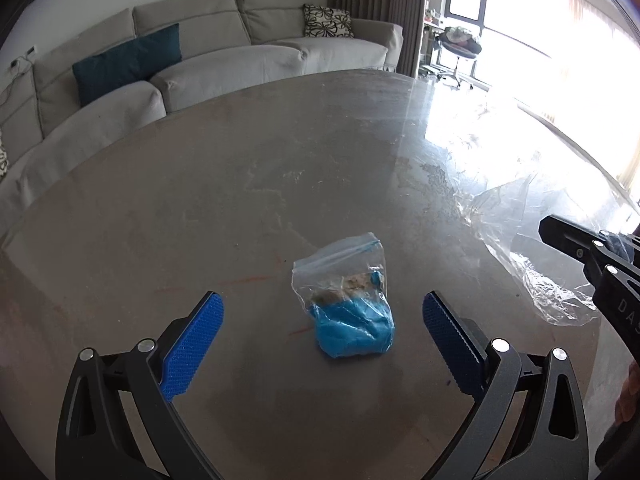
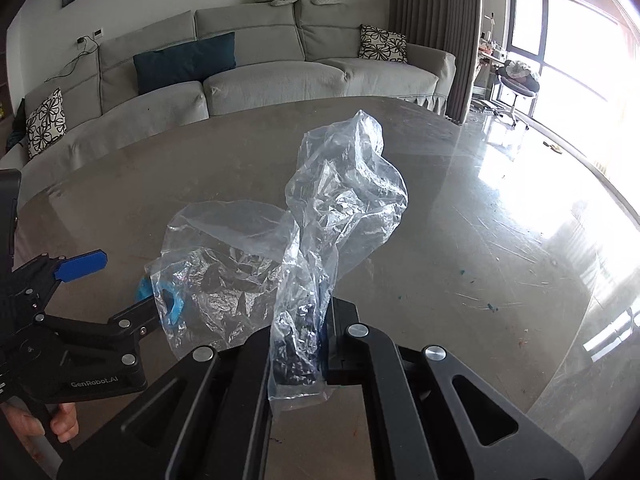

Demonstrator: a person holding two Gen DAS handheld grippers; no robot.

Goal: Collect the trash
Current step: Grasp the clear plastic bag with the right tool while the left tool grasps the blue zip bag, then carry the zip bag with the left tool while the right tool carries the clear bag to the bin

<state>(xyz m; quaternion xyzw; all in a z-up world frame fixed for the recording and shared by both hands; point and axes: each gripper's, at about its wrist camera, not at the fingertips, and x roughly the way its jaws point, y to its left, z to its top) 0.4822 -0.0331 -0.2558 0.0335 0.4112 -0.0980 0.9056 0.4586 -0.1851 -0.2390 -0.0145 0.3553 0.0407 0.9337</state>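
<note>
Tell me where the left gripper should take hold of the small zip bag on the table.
Grip the zip bag across its bulging blue lower half, coming down from above with the open left gripper straddling it. The upper film is flimsy and would likely slip; the packed bottom gives the pads something firm.

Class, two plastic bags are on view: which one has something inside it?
The small zip bag on the table, holding blue and brownish stuff; the large clear bag looks empty.

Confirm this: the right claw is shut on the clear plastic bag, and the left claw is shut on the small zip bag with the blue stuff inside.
One part is wrong. The left claw is open, its blue pads either side of the small zip bag without touching it, as the left wrist view shows. The right claw is indeed shut on the clear plastic bag.
</note>
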